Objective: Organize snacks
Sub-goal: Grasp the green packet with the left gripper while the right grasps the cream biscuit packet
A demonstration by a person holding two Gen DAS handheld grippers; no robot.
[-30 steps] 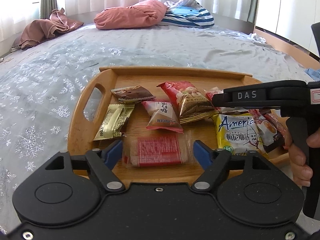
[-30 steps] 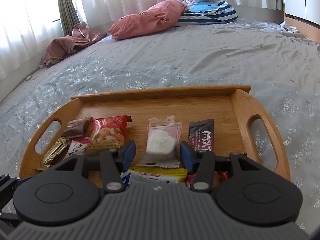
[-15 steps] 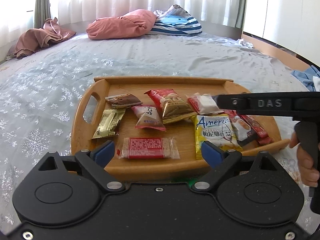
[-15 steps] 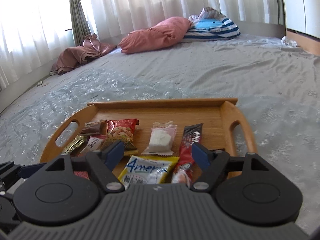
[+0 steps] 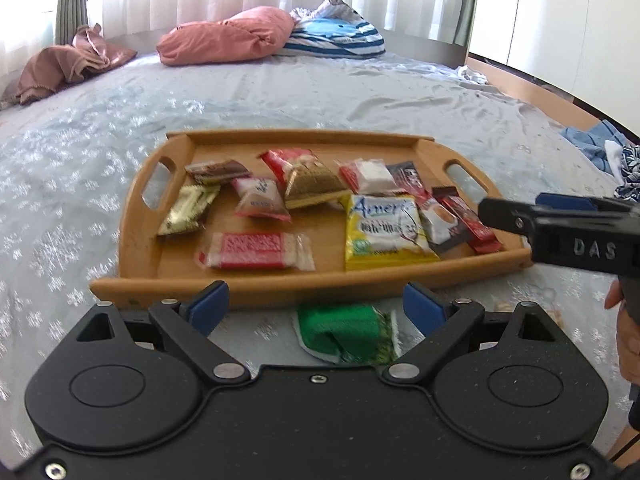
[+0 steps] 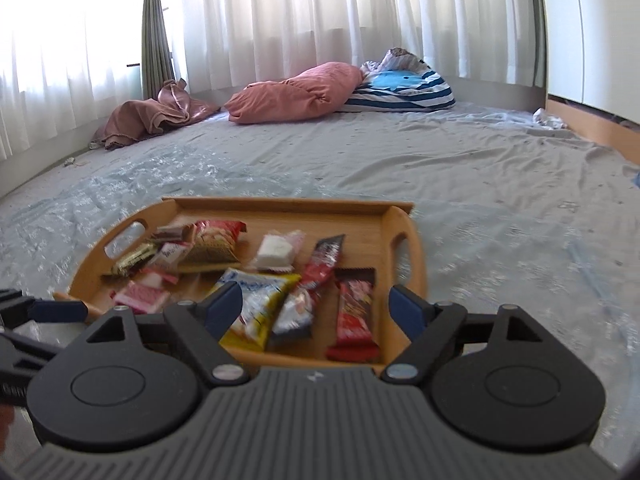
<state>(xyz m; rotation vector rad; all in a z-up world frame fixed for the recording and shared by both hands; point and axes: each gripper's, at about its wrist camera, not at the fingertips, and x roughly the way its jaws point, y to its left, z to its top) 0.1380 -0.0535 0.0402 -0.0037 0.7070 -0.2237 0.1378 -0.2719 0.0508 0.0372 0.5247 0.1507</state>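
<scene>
My left gripper [image 5: 316,304] is spread wide, its jaws having just opened, gripping nothing; a green packet [image 5: 346,336] lies on the bed [image 5: 280,92] between them. My right gripper [image 6: 316,312], jaws just widened, is empty too. The tray [image 5: 304,286] of snacks [image 5: 384,230] sits at twelve o'clock.

Tray [image 5: 132,236] sits on bed [image 5: 360,92], snack packets [image 5: 304,184] spread inside. One packet [image 5: 344,332] lies on bed before tray's near rim. Pillows [image 5: 228,40] rest behind, near curtains [image 6: 280,20]; crumpled cloth [image 5: 60,68] far left.
</scene>
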